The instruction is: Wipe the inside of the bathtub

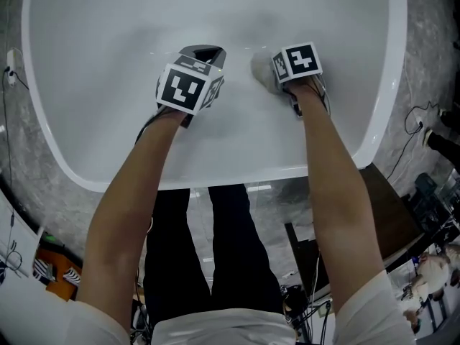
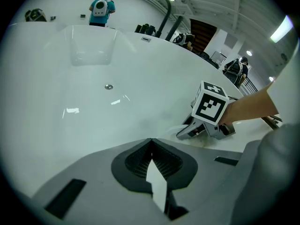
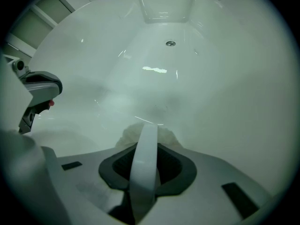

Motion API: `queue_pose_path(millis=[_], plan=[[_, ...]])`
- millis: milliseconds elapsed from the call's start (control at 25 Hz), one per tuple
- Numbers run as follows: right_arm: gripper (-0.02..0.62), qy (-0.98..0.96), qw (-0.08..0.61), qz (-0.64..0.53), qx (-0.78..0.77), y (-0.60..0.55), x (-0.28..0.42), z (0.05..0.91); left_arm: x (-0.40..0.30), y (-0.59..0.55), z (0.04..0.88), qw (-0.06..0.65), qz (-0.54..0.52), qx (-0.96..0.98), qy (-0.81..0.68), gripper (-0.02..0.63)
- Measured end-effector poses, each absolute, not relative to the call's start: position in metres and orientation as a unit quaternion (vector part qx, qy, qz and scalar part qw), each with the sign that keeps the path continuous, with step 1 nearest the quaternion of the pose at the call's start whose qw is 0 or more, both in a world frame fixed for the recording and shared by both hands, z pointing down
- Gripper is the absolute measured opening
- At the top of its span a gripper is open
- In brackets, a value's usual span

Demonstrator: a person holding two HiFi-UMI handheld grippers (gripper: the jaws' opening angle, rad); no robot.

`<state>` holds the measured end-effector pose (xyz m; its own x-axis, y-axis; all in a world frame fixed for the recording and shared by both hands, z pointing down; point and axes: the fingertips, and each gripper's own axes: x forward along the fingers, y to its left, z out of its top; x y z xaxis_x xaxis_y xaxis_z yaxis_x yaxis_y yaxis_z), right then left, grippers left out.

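Observation:
I look down into a white bathtub (image 1: 108, 42) with both grippers low inside it. My right gripper (image 1: 279, 77) is shut on a pale cloth (image 1: 260, 69) that presses against the tub's floor. In the right gripper view the cloth (image 3: 125, 136) bulges out past the closed jaws (image 3: 149, 125). My left gripper (image 1: 206, 52) hovers just left of it, jaws shut together with nothing between them (image 2: 151, 142). The left gripper view shows the right gripper (image 2: 186, 133) with its marker cube (image 2: 211, 104) at the right. The drain (image 2: 108, 86) lies further along the tub floor.
The tub's near rim (image 1: 237, 175) runs under my forearms, with my legs and a grey stone floor below it. Cables and clutter (image 1: 431, 192) lie at the right. A black tap (image 2: 161, 6) rises at the tub's far rim, and people (image 2: 99, 8) stand beyond.

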<state>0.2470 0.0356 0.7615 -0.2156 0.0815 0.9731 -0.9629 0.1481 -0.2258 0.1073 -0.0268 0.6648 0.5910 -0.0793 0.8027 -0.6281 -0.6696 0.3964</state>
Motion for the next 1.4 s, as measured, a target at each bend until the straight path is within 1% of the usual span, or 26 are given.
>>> queue_pose_path(millis=[280, 560, 1000, 1400], plan=[[0.092, -0.585, 0.488, 0.530, 0.373, 0.032, 0.233, 0.758, 0.090, -0.029, 0.660, 0.339, 0.403, 0.820, -0.224, 0.012], [0.092, -0.602, 0.478, 0.531, 0.358, 0.023, 0.190, 0.757, 0.060, -0.030, 0.659, 0.340, 0.411, 0.813, -0.235, 0.012], [0.092, -0.636, 0.458, 0.532, 0.320, 0.006, 0.096, 0.757, -0.008, -0.036, 0.662, 0.356, 0.420, 0.790, -0.270, 0.012], [0.092, -0.676, 0.435, 0.530, 0.269, -0.010, -0.004, 0.756, -0.075, -0.043, 0.658, 0.371, 0.427, 0.766, -0.305, 0.012]])
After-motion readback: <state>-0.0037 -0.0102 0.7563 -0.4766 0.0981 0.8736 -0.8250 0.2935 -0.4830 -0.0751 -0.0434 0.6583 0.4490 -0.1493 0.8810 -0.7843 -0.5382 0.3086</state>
